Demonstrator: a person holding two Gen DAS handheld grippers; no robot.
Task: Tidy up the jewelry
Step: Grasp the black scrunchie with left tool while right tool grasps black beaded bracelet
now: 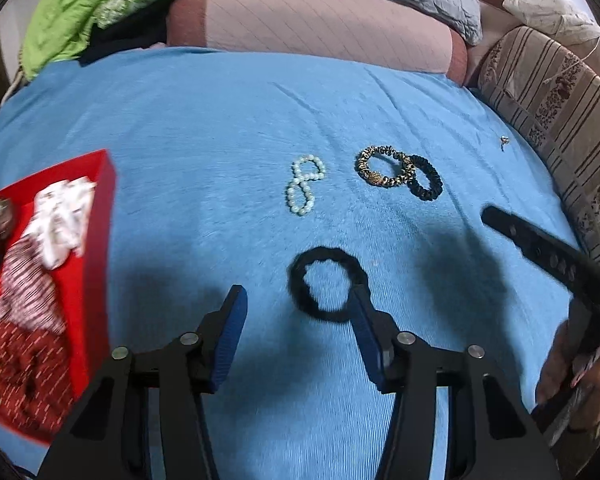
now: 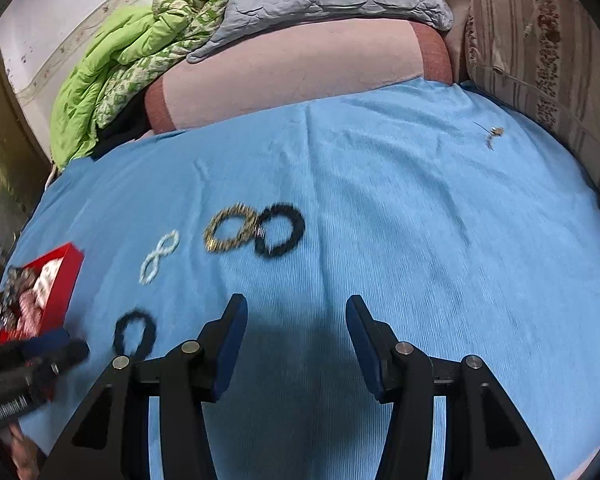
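My left gripper (image 1: 296,304) hangs low over the blue bedspread (image 1: 204,120), its fingers (image 1: 232,320) spread wide and holding nothing. A black fuzzy hair tie (image 1: 326,290) lies flat on the spread; its near right edge meets the tip of the right-hand finger, though blur keeps me from telling whether they touch or just overlap. To my left sits the red box (image 1: 96,240), already filled with a white scrunchie, a striped one and a dark red one. Farther ahead a pearl bracelet (image 1: 305,184) lies twisted into a figure eight. Right of it lie a leopard-print scrunchie (image 1: 384,166) and a black scrunchie (image 1: 426,178), the two overlapping at their edges. A small metal trinket (image 1: 503,141) rests well apart, near the striped cushion (image 1: 548,92).

My right gripper (image 2: 296,316) hovers over bare bedspread (image 2: 420,220), its fingers (image 2: 362,332) also wide apart and empty. From here the hair tie (image 2: 135,334) lies at lower left, just beside my left gripper (image 2: 40,360), and the red box (image 2: 66,280) stands beyond it.
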